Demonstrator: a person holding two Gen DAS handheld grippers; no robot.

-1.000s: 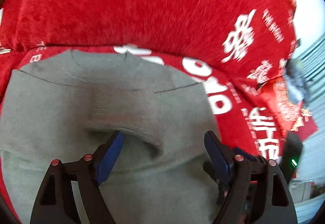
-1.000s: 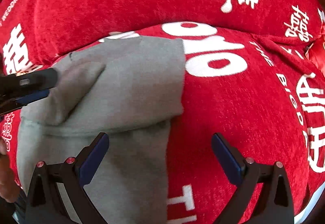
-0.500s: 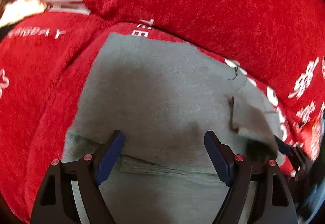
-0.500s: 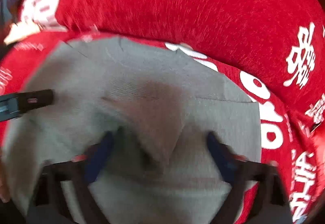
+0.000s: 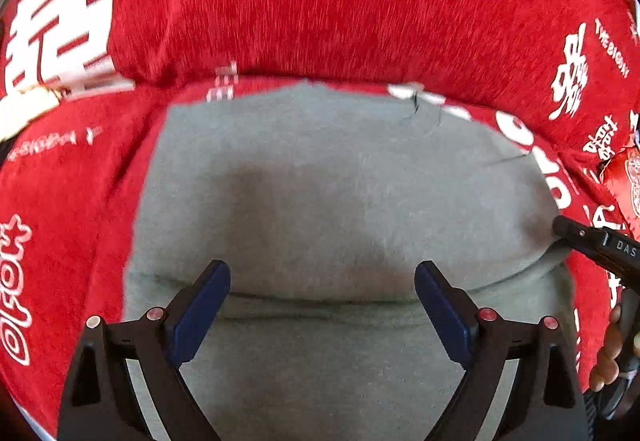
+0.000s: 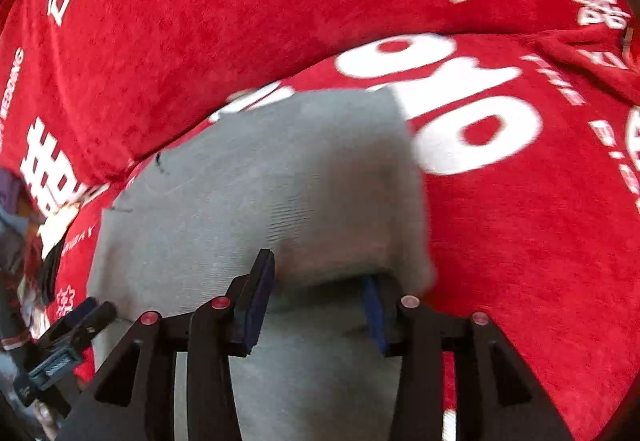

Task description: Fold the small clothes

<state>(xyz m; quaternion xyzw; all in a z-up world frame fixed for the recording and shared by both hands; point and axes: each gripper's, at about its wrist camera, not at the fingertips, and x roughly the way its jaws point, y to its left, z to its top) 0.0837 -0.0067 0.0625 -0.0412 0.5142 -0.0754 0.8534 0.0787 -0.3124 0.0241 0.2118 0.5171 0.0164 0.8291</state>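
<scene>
Garment (image 5: 340, 201) grey, on red blanket (image 5: 320, 1). Left view only: whole spread. Left gripper (image 5: 322, 301) opening, empty; right gripper (image 6: 316, 301) pinches folded edge.

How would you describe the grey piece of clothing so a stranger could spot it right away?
Start from the red plush cover printed with white characters that fills the scene. Lying flat on it, in front of both grippers, is the grey garment, partly folded. It is the only plain, unprinted, grey thing there.
</scene>
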